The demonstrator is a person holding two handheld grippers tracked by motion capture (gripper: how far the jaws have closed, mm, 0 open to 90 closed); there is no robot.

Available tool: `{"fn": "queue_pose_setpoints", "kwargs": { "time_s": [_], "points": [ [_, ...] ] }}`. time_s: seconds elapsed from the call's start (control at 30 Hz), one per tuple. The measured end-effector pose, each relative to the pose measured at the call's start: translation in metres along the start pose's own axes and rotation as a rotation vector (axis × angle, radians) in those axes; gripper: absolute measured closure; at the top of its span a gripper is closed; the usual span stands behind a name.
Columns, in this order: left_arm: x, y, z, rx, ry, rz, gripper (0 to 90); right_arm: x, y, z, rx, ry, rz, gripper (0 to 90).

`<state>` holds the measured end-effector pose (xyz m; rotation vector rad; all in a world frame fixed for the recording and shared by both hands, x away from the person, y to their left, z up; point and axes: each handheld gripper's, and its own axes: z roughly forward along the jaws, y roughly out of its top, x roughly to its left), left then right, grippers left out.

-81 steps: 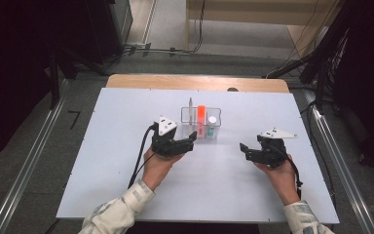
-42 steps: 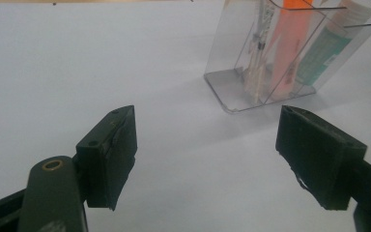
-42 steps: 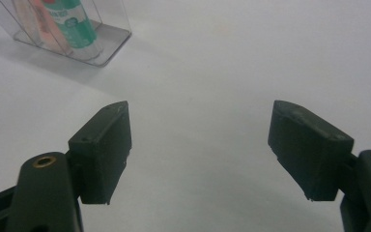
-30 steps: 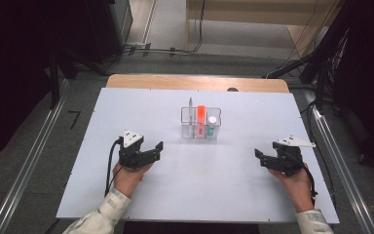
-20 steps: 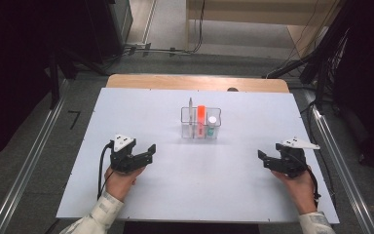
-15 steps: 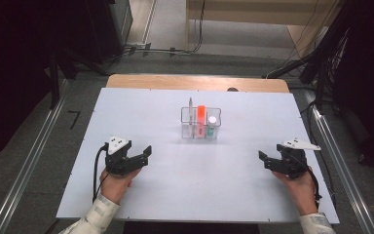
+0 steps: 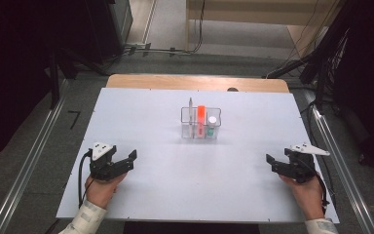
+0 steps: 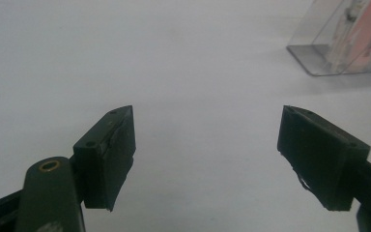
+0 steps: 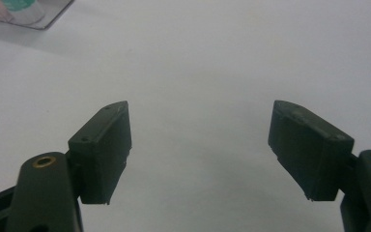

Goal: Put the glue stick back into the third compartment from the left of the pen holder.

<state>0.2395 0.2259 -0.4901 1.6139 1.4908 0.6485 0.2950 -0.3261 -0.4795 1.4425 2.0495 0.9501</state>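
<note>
Left hand-held gripper (image 7: pixel 126 162): low over the near left part of the table (image 7: pixel 175 195), held in the person's left hand (image 7: pixel 100 187); its jaws point toward the middle, stand wide apart, released, with nothing but bare white surface between them. In its own view (image 8: pixel 205 145) the gap is plain.

Right hand-held gripper (image 7: pixel 272 163): low over the near right part of the table, in the person's right hand (image 7: pixel 307 192); jaws point left toward the middle, spread wide and released, grasping nothing. Its own view (image 9: pixel 200 140) shows bare table between the pads.

Clear box (image 7: pixel 200 123): stands upright at the middle of the table, on the far side of both grippers and well apart from each.

Box contents: an orange block (image 7: pixel 201 116) in the middle, a thin stick (image 7: pixel 191 109) standing at its left, a small white-capped bottle (image 7: pixel 212 123) at its right.

Box from the left gripper view: a corner of it (image 8: pixel 338 43) shows at the upper right, far beyond the jaws.

Box from the right gripper view: a corner (image 9: pixel 24 12) at the upper left.

Cable (image 7: pixel 82 170): trails from the left gripper toward the near edge.
</note>
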Motion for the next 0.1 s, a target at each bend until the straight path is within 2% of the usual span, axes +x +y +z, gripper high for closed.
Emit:
{"fn": "queue_pose_setpoints", "kwargs": {
  "time_s": [0.1],
  "points": [
    [0.0100,-0.0062,-0.0010,0.027,0.031,-0.003,20.7,-0.0038,-0.0032,-0.0003,0.005,-0.005,0.007,20.5]
  ]
}}
